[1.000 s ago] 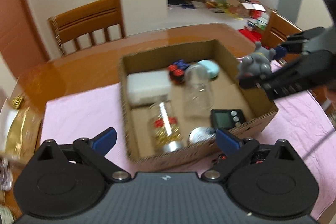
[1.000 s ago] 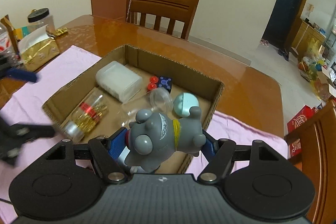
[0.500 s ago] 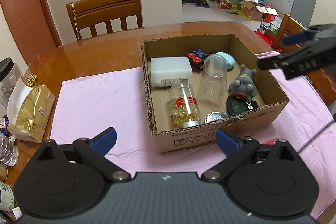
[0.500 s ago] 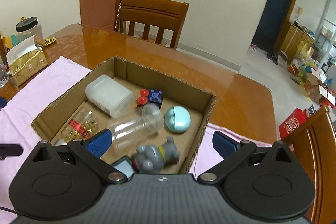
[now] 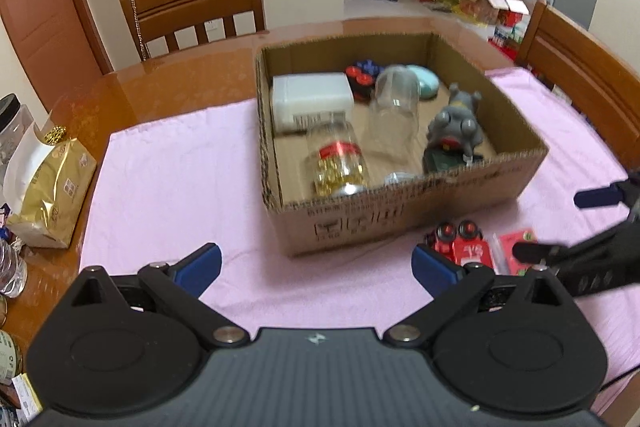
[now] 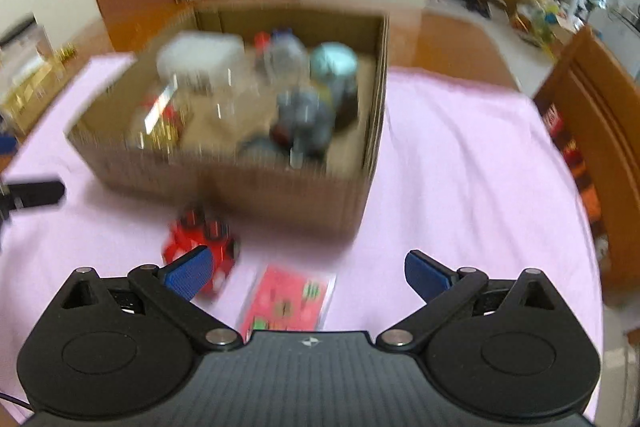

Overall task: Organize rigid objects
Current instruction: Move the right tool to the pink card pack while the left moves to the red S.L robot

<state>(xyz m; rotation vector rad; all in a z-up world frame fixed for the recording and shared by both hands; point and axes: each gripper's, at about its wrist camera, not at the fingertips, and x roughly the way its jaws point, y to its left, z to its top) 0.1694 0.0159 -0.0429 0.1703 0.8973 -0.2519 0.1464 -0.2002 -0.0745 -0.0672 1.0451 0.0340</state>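
— Where were your fingers at that moment?

— My right fingers (image 6: 307, 269) were spread wide, nothing between them, low over the pink cloth (image 6: 460, 155) on the surface. My left fingers (image 5: 316, 267) were released too, and empty.

— And the things you were sorting?

— The cardboard box (image 5: 400, 211) stood ahead of both pairs of fingers. The grey toy animal (image 5: 454, 125) lay inside it, toward the side nearer my right fingers, partly on top of a small dark device (image 5: 444, 161). Beside it lay a clear empty jar (image 5: 394, 115) on its side, then a jar of yellow capsules (image 5: 338, 163), with a white plastic container (image 5: 310, 99) behind that. A pale blue round case (image 5: 426, 83) and a dark piece with red caps (image 5: 362, 75) sat at the far wall.

— Anything outside the box?

— A red toy car (image 6: 200, 247) sat on the cloth just beside my right fingers' left tip, in front of the box. A flat red packet (image 6: 288, 301) lay between my right fingers, close to their base. The right wrist view was blurred, so finer detail was lost there.
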